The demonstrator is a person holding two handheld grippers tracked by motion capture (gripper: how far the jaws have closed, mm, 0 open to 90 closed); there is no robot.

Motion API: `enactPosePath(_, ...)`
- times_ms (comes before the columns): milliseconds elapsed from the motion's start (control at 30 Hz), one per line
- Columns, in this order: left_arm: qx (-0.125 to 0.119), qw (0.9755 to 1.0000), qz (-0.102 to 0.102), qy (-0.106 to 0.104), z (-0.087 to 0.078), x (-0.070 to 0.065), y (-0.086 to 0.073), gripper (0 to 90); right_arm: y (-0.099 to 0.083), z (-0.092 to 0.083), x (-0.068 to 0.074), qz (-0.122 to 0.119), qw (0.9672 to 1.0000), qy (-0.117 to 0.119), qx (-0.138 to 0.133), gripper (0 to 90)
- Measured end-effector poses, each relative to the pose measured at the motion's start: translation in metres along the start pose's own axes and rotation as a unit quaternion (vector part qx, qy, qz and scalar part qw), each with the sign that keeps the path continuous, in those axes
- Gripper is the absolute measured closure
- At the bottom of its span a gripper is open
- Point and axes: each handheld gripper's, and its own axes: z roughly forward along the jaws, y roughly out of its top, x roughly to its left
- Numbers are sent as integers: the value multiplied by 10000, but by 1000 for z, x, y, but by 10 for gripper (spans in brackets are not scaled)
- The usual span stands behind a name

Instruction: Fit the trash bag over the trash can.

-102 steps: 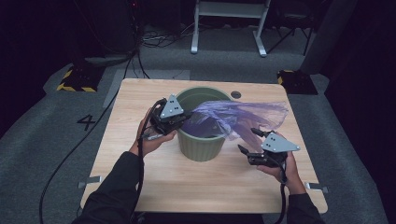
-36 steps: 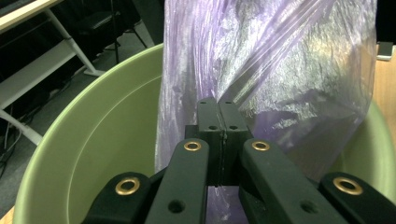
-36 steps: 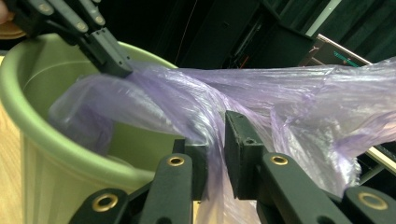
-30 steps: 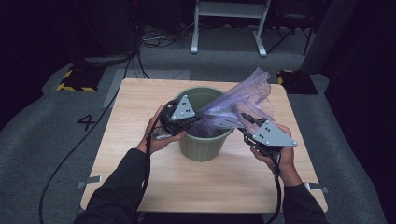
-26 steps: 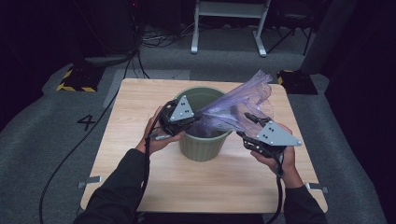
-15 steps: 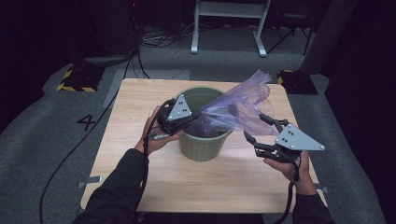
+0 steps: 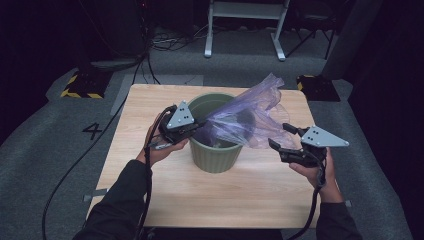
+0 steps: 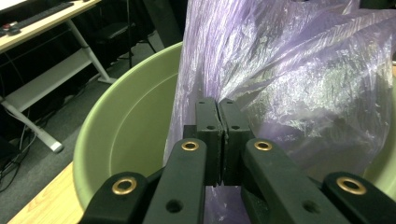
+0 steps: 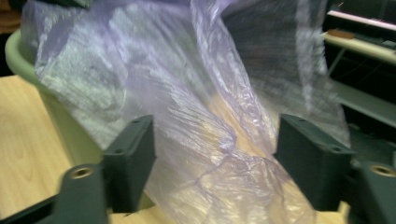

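Note:
A green bin [image 7: 215, 150] stands mid-table with a thin purple plastic bag [image 7: 250, 117] draped over its mouth and spilling to the right. My left gripper [image 7: 202, 126] is at the bin's left rim, shut on a fold of the bag [image 8: 289, 79]; its own view has the jaws [image 8: 218, 105] pressed together on the film above the bin's inside wall [image 8: 126, 135]. My right gripper [image 7: 280, 136] hovers right of the bin. Its jaws [image 9: 219, 158] have just been closing a little but stand wide apart, with loose bag film [image 9: 187, 93] between them and neither pad touching it.
The wooden table [image 7: 145, 115] has bare room in front of the bin and at the left. The bin's outer wall [image 9: 70, 126] is close to my right gripper's left jaw. A white desk frame [image 7: 245, 25] and dark floor lie beyond the far edge.
My right gripper has moved right, away from the bin, and its jaws have spread off the bag. The bag hangs looser on that side. The left gripper has stayed put.

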Motion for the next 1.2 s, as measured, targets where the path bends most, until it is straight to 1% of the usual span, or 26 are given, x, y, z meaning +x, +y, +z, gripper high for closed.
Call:
enactPosePath(33, -3, 10000, -33, -8, 0, 1, -1, 881, -1, 1, 0, 9, 10000, 40, 18, 396)
enactPosePath(67, 6, 10000, -44, -2, -1, 1, -1, 877, -2, 2, 0, -13, 9999, 104, 21, 482)
enactPosePath(100, 4, 10000, -48, 6, -1, 2, -2, 873, -2, 3, 0, -38, 9998, 177, 13, 516)
enactPosePath(133, -14, 10000, -75, -9, -1, 2, -2, 865, -2, 3, 0, -47, 9996, 269, -15, 574)
enactPosePath(167, -18, 10000, -66, -12, -2, 3, -3, 864, -1, 3, 1, -56, 9994, 348, -61, 658)
enactPosePath(233, -33, 10000, -91, 13, -2, 3, -3, 851, 0, 3, 3, -102, 9991, 398, -103, 744)
enactPosePath(300, -48, 9999, -119, 9, -2, 3, -4, 825, 2, 2, 5, -171, 9991, 366, -135, 818)
enactPosePath(367, -50, 9999, -154, 38, -2, 3, -3, 776, 4, 1, 7, -209, 9990, 342, -182, 854)
enactPosePath(433, -62, 9997, -219, 71, -3, 4, -3, 656, 7, -3, 10, -259, 9988, 318, -253, 870)
enactPosePath(500, -89, 9994, -335, 67, -4, 3, -2, 524, 12, -6, 14, -357, 9985, 269, -325, 875)
enactPosePath(567, -169, 9988, -468, 7, -6, 3, 0, 380, 16, -9, 18, -439, 9979, 273, -394, 878)
enactPosePath(600, -250, 9984, -510, -26, -9, 1, 2, 340, 19, -10, 21, -486, 9976, 276, -413, 879)
enactPosePath(667, -346, 9982, -477, -97, -12, -2, 4, 289, 23, -12, 26, -585, 9968, 299, -452, 881)
enactPosePath(733, -423, 9981, -373, -264, -16, -7, 8, 252, 27, -13, 32, -693, 9959, 340, -475, 880)
enactPosePath(800, -464, 9979, -279, -346, -18, -13, 13, 240, 30, -13, 38, -788, 9950, 392, -467, 875)
enactPosePath(867, -498, 9974, -190, -492, -20, -19, 17, 227, 32, -12, 44, -871, 9942, 447, -444, 873)
enactPosePath(967, -454, 9974, -101, -547, -20, -26, 20, 233, 33, -10, 50, -928, 9934, 525, -418, 864)
enactPosePath(1000, -425, 9976, -78, -537, -19, -28, 20, 249, 33, -10, 52, -937, 9931, 559, -423, 862)
enactPosePath(1033, -394, 9978, -56, -522, -18, -30, 21, 271, 34, -9, 55, -964, 9927, 589, -433, 860)
enactPosePath(1067, -363, 9981, 14, -508, -18, -31, 22, 296, 34, -9, 57, -970, 9925, 606, -425, 860)
enactPosePath(1100, -367, 9981, 61, -495, -18, -33, 23, 337, 35, -8, 59, -988, 9921, 638, -434, 860)
enactPosePath(1133, -350, 9981, 109, -489, -18, -34, 23, 395, 35, -7, 62, -1005, 9916, 680, -443, 858)
enactPosePath(1167, -308, 9980, 194, -524, -17, -35, 24, 439, 35, -7, 64, -1014, 9914, 706, -432, 856)
enactPosePath(1200, -266, 9978, 295, -523, -17, -37, 24, 506, 36, -5, 67, -1045, 9909, 746, -416, 853)
